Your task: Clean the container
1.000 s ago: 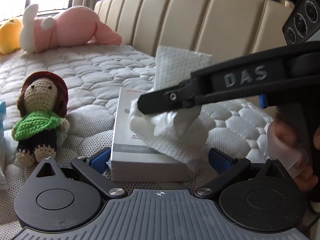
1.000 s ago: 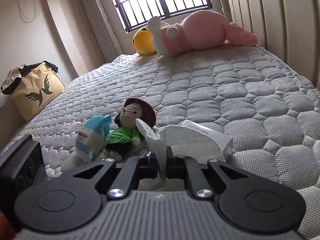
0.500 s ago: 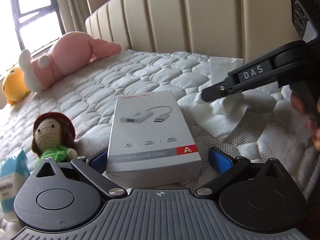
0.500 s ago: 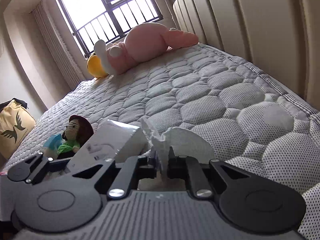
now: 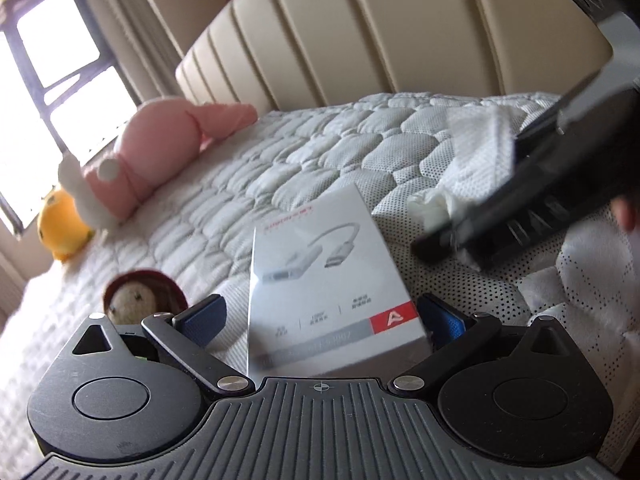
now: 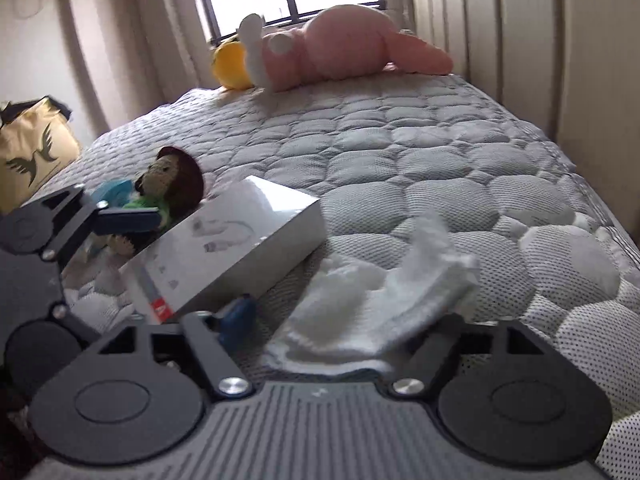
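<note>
My left claw [image 5: 320, 320] grips the box [image 5: 332, 280] at lower centre of its frame; my right claw [image 6: 332, 328] stands wide, the tissue [image 6: 384, 300] loose between its fingers on the bed [image 6: 440, 152]. I judge the wiping finished, the box not yet set down.

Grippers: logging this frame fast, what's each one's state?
Left gripper: shut on the adapter box.
Right gripper: open, paper towel lying loose between its fingers.
</note>
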